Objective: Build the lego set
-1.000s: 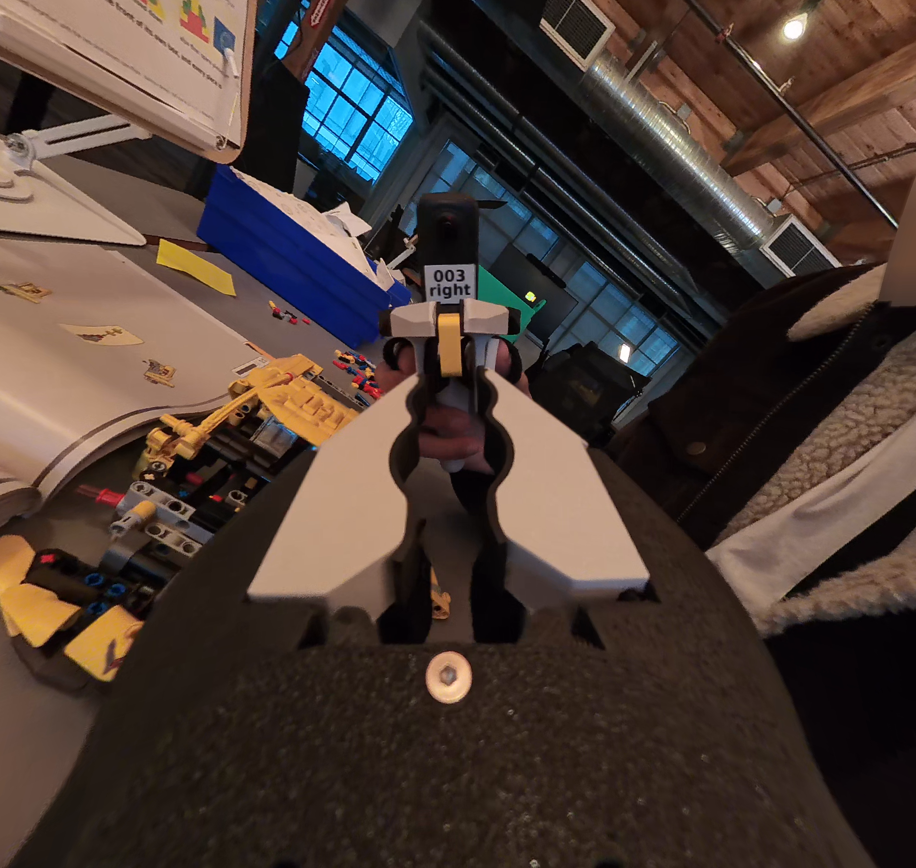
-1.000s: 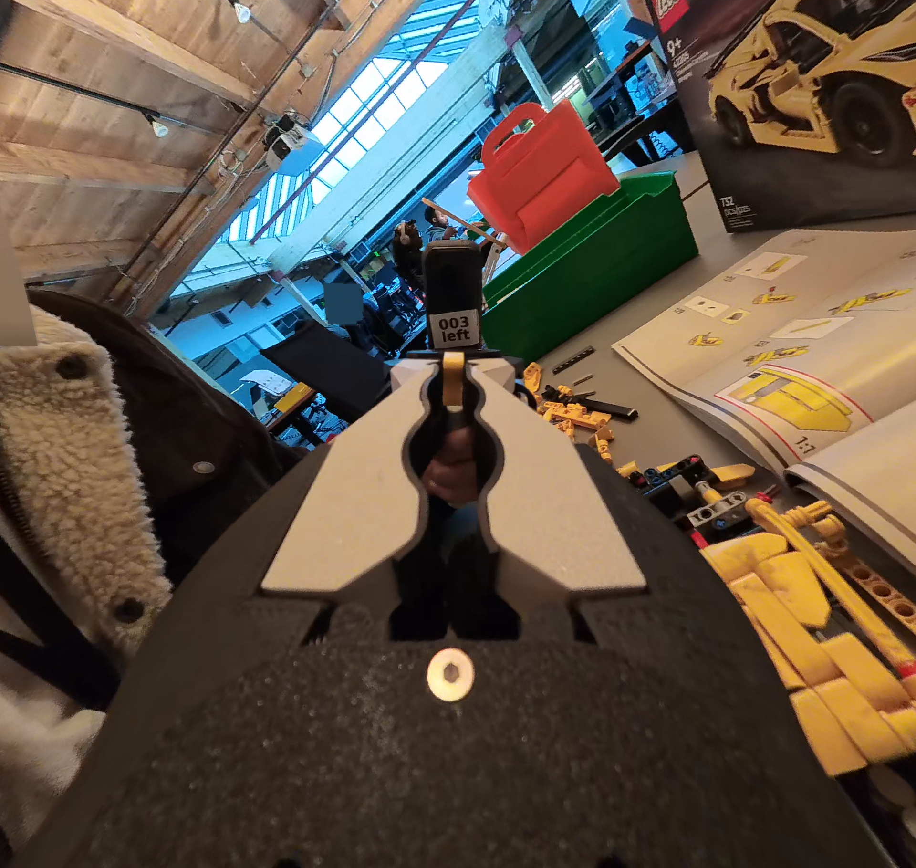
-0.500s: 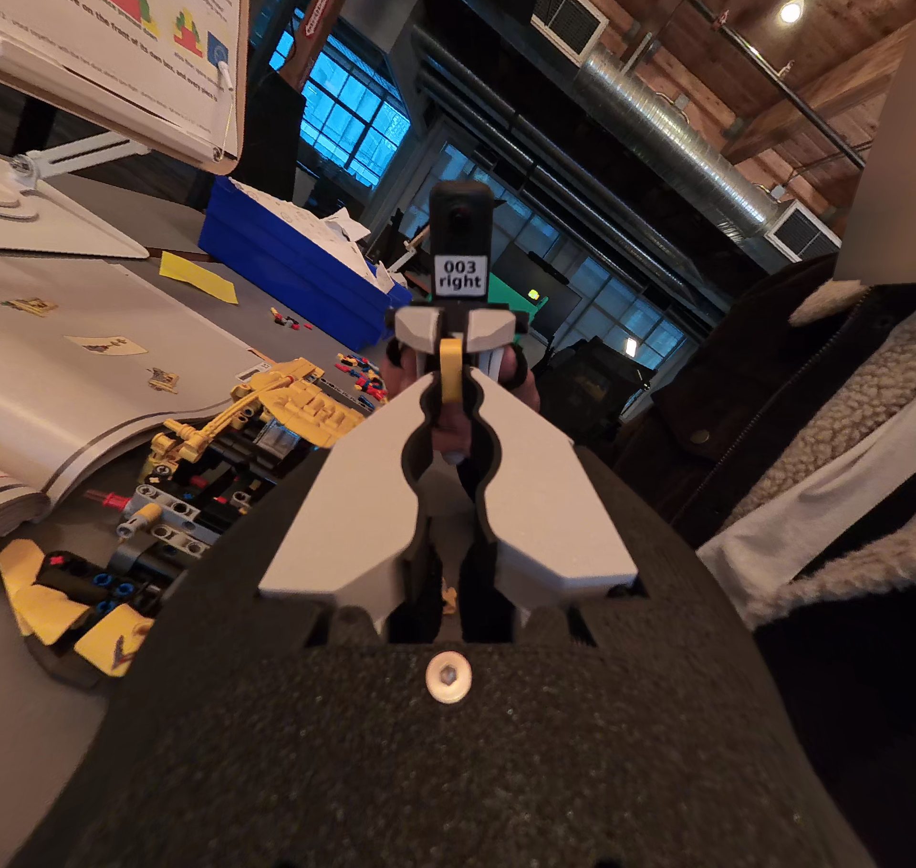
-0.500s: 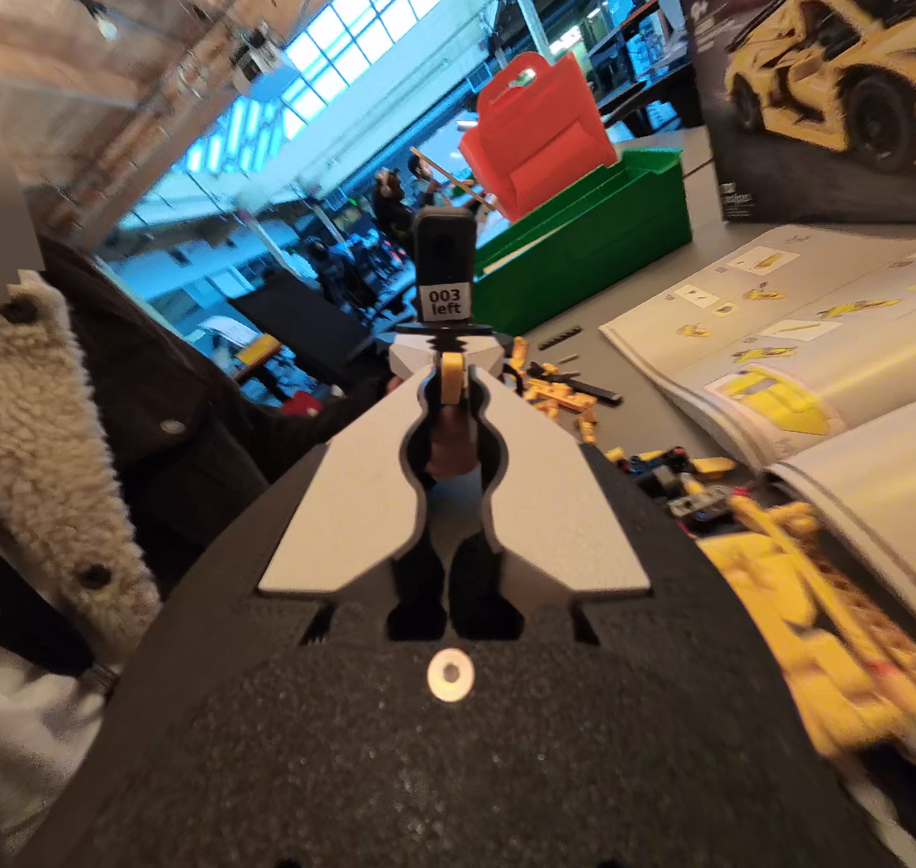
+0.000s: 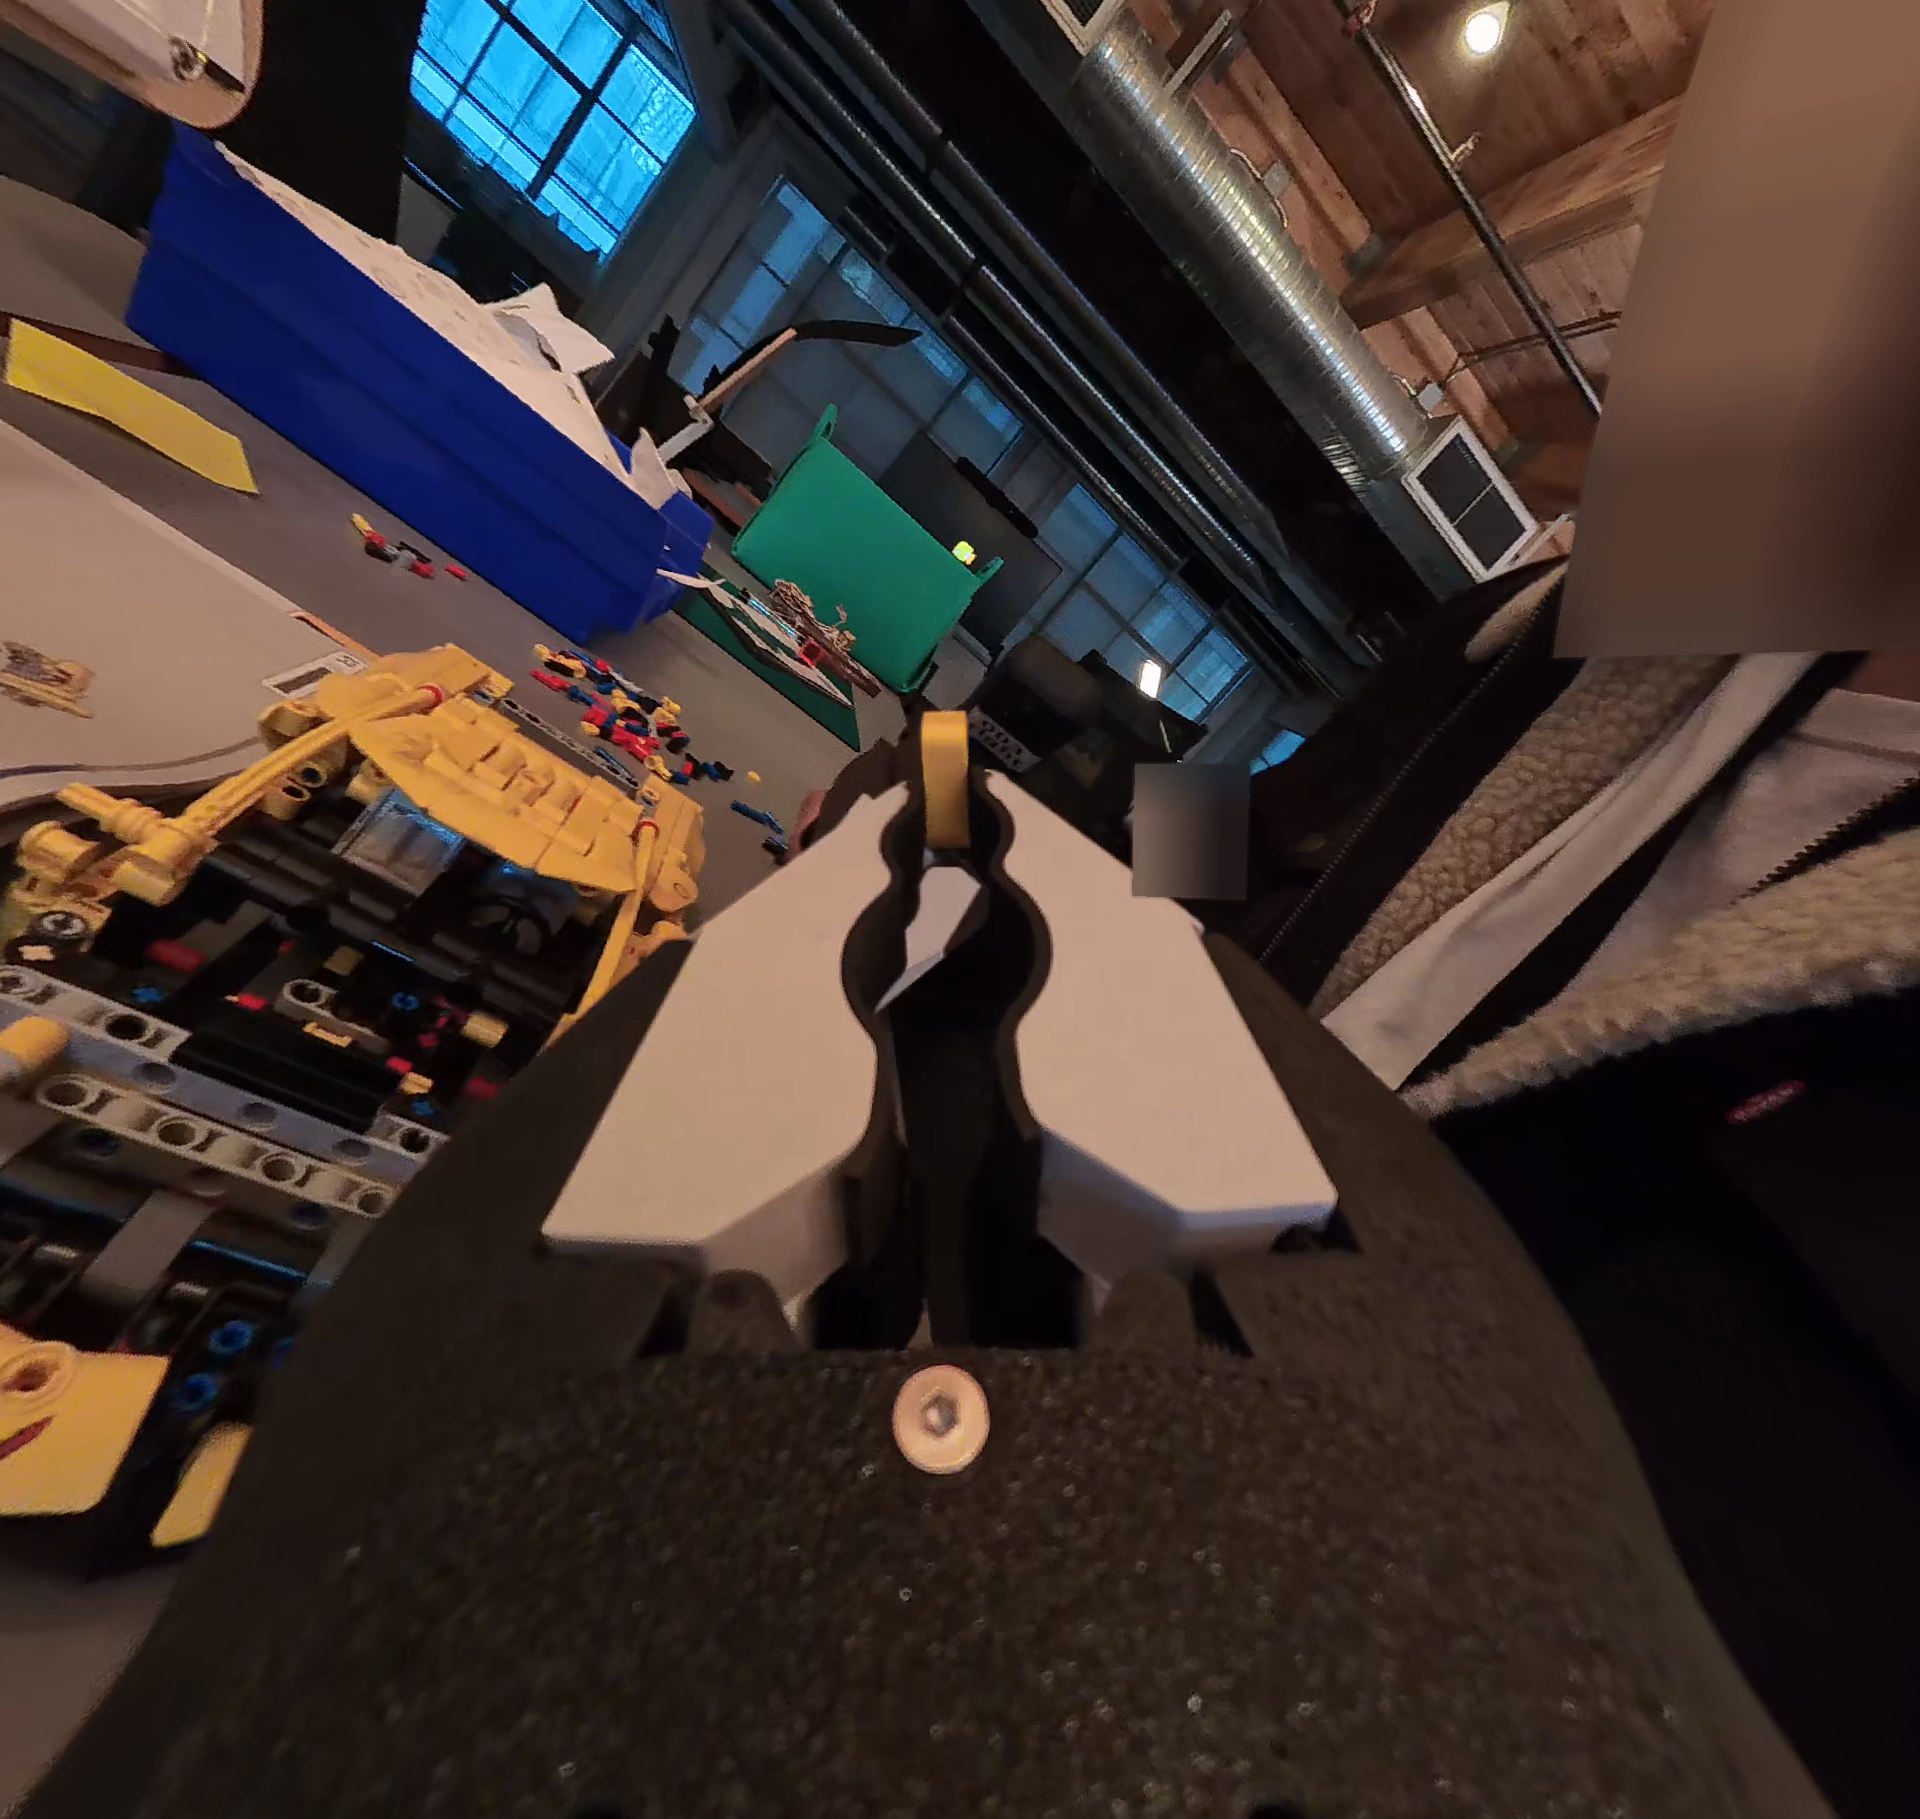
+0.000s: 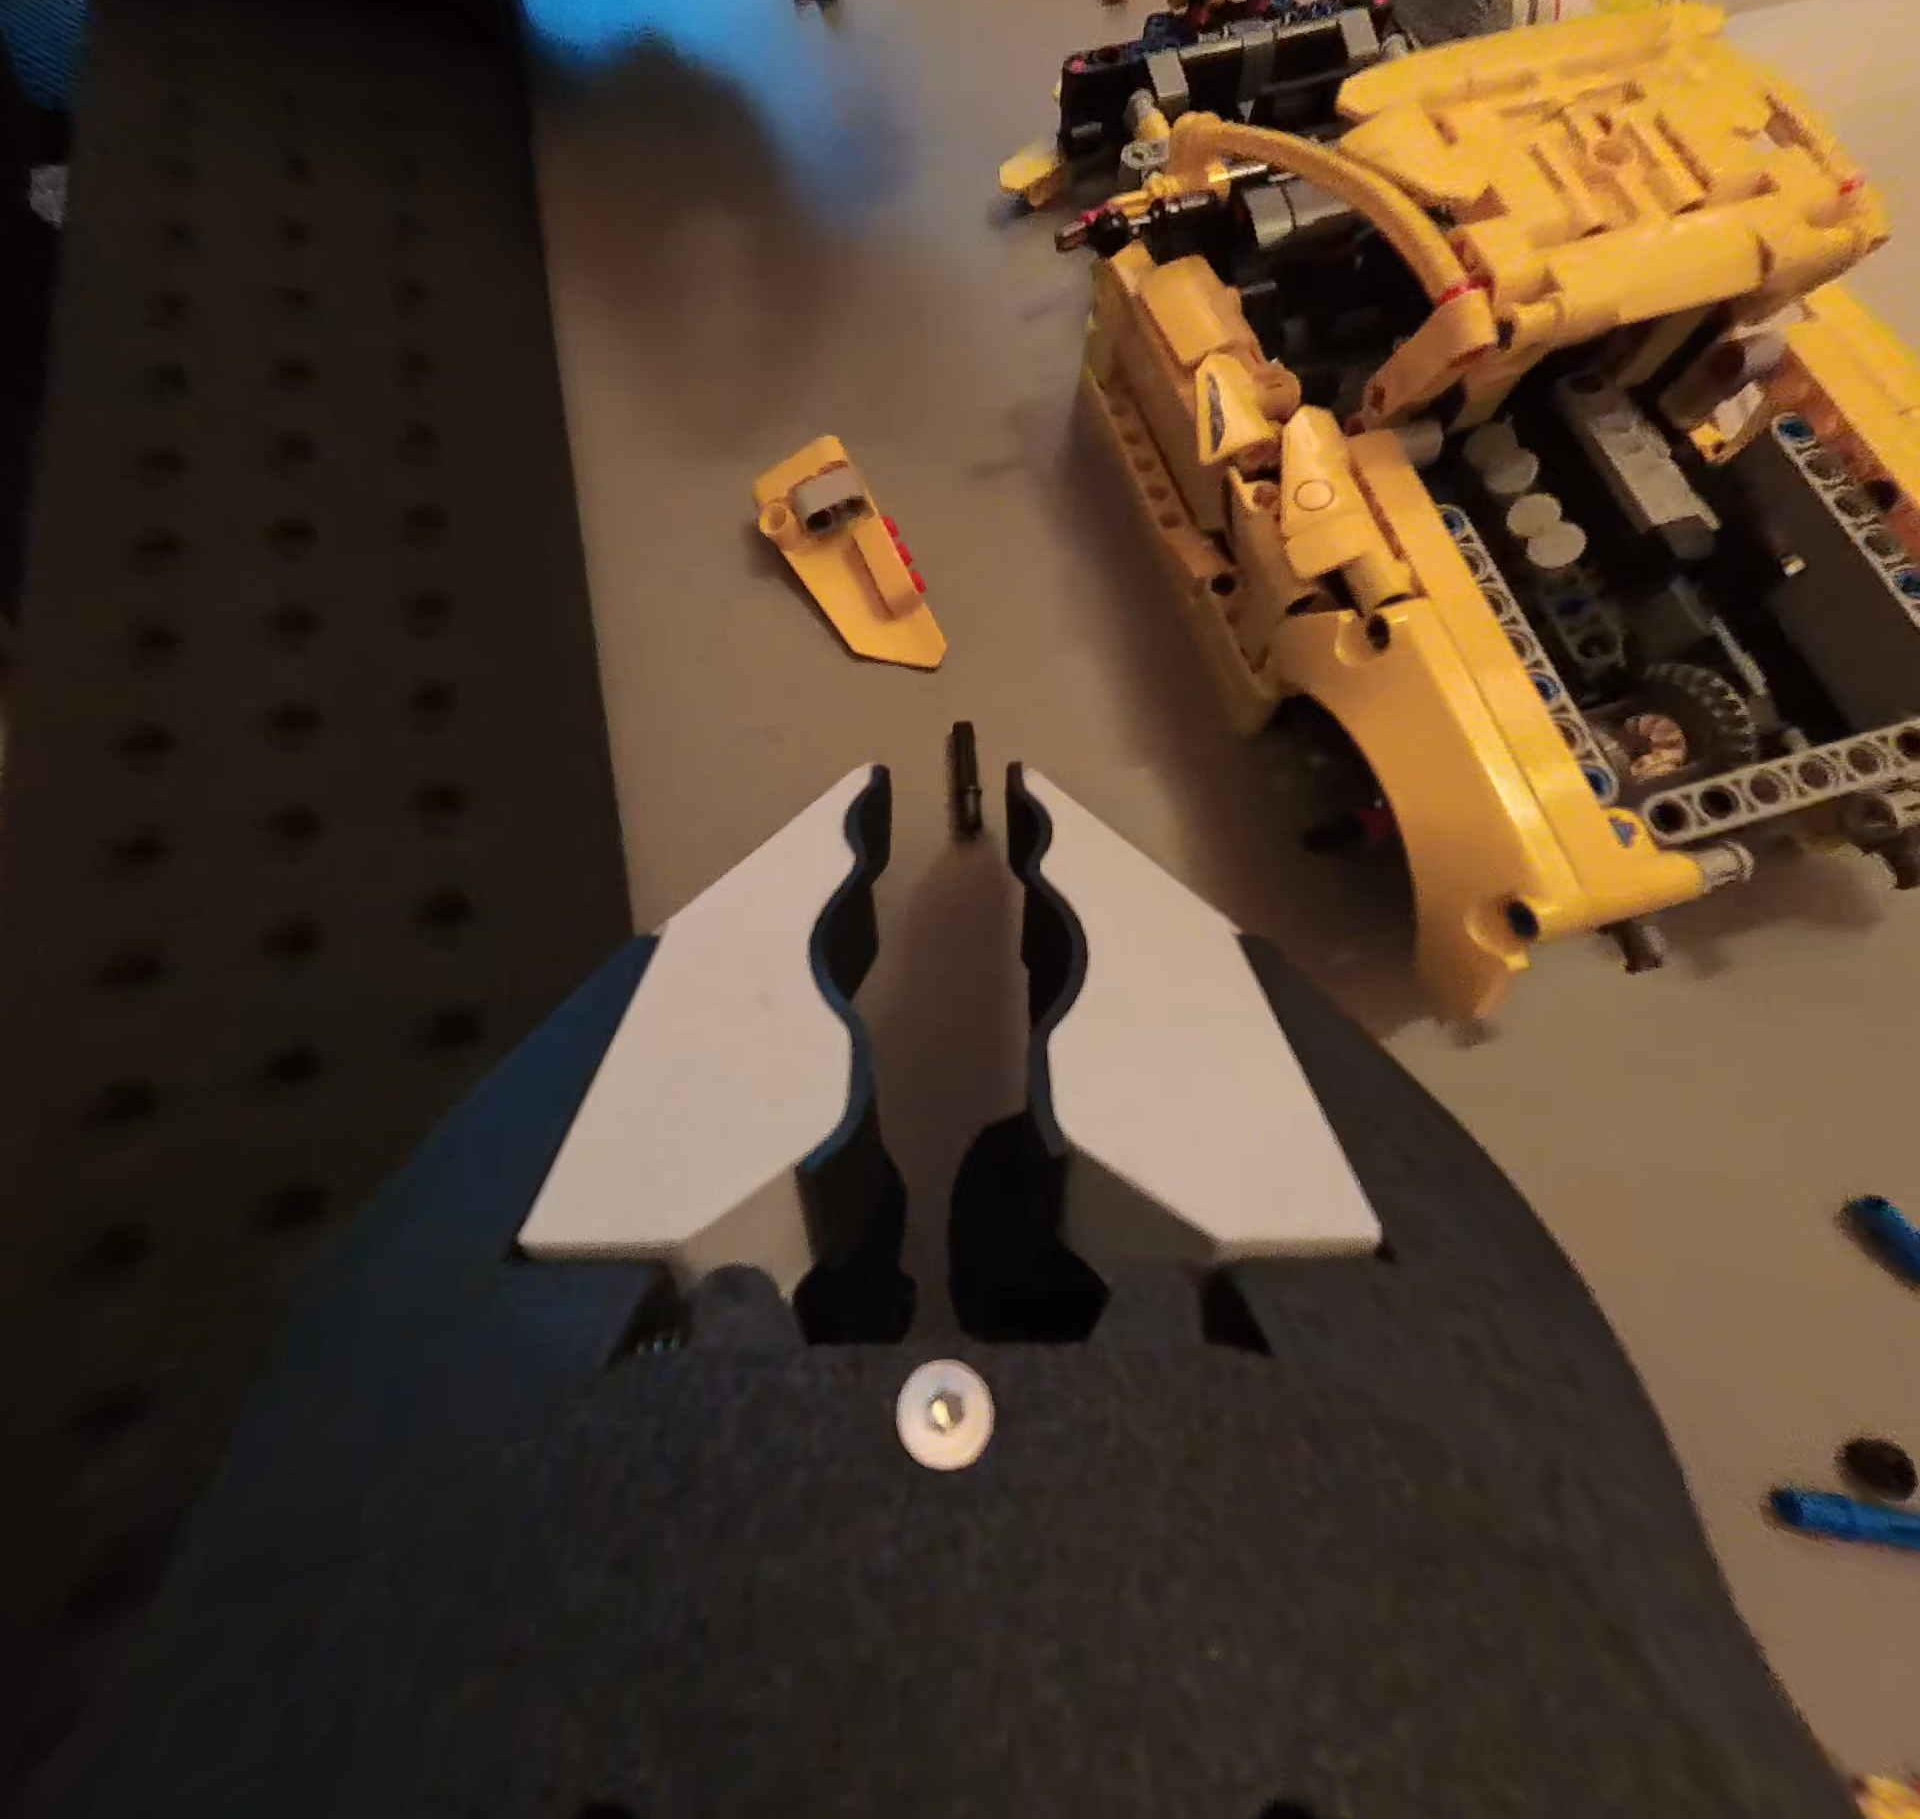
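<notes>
Two views take in one grey table (image 6: 790, 315); the right gripper (image 6: 948, 782) points down at it with jaws parted, a small black pin (image 6: 965, 777) lying between the tips; just beyond lies a yellow panel piece (image 6: 847, 554), and to the right the half-built yellow car (image 6: 1455, 481); the left gripper (image 5: 945, 803) tilts up, jaws pinching a yellow piece (image 5: 945, 777); behind it a blue bin (image 5: 395, 398), scattered small bricks (image 5: 623, 709), a green bin (image 5: 862, 554), tall windows (image 5: 540, 76), a wooden ceiling (image 5: 1558, 107) with a silver duct (image 5: 1247, 242).

Glossy plastic yellow car (image 6: 1475, 481) — matt grey table (image 6: 748, 335).
</notes>
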The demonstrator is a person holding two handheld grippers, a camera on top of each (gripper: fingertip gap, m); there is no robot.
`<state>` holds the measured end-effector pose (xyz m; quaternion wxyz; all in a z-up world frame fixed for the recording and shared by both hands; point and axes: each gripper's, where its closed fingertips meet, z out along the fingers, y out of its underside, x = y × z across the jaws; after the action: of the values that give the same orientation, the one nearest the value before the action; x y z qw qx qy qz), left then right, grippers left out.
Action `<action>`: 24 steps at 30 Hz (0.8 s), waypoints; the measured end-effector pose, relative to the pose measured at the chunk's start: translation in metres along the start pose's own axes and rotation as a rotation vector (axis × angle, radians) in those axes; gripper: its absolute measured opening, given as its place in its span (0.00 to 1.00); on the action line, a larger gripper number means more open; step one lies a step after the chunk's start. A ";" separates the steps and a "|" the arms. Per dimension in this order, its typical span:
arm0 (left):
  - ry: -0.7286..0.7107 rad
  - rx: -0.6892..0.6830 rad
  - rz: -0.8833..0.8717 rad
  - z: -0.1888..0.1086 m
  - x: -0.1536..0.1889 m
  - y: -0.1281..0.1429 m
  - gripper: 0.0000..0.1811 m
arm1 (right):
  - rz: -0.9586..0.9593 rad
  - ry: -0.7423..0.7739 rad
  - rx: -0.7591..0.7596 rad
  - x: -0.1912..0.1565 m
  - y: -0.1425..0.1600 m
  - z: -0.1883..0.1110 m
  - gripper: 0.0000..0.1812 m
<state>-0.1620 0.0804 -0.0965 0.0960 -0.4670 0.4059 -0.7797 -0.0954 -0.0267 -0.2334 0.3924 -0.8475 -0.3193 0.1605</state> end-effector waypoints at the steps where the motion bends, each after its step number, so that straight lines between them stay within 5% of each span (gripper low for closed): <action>1: 0.014 -0.001 -0.012 0.001 0.001 0.001 0.04 | 0.005 -0.002 -0.020 0.002 0.002 0.003 0.12; 12: 0.332 0.042 -0.229 0.021 0.041 0.010 0.04 | -0.124 0.064 -0.088 0.008 -0.004 0.016 0.02; 18: 0.483 0.092 -0.345 0.020 0.058 0.008 0.04 | -0.138 0.029 0.595 0.001 -0.163 -0.030 0.01; 24: 0.644 0.108 -0.352 0.011 0.083 0.005 0.04 | -0.148 -0.031 0.707 -0.025 -0.190 -0.022 0.01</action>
<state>-0.1999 0.0273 -0.0436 -0.1476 -0.2545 0.2869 -0.9117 -0.1814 0.0376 -0.0729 0.6668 -0.6315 -0.3106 0.2451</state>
